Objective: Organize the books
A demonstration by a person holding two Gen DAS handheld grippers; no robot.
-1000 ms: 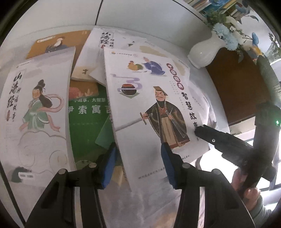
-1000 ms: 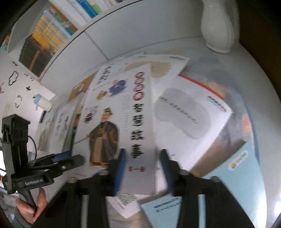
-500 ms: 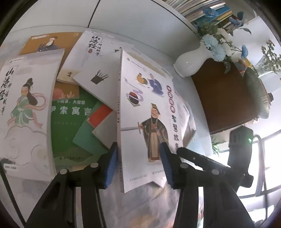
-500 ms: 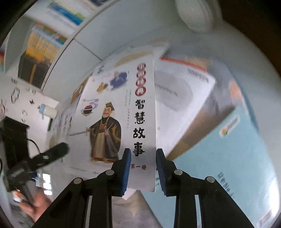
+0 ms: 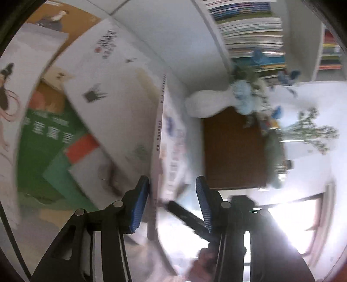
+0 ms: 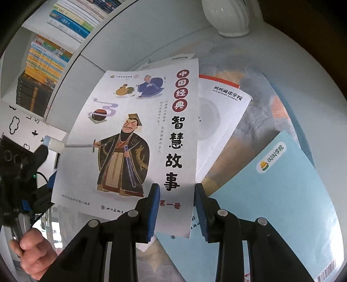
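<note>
A white book with a robed swordsman on its cover (image 6: 134, 138) is lifted off the table and stands nearly on edge. My right gripper (image 6: 176, 208) is shut on its bottom right corner. In the blurred left wrist view the same book (image 5: 159, 138) shows edge-on between the blue pads of my left gripper (image 5: 172, 206), whose jaws stand apart around its lower edge; the left pad (image 5: 138, 208) is close to the book. Several books lie spread on the table, among them a green one (image 5: 41, 147) and a white one (image 5: 112, 112).
A light blue book (image 6: 277, 195) and a white book with an orange edge (image 6: 219, 121) lie on the table at the right. A white vase (image 6: 229, 17) with flowers stands at the back. Shelves of books (image 6: 43, 65) line the wall. A brown surface (image 5: 234, 151) lies beyond the table.
The swordsman book has been raised from lying flat to nearly upright, held by my right gripper. My left gripper has swung right so the book now shows edge-on between its jaws.
</note>
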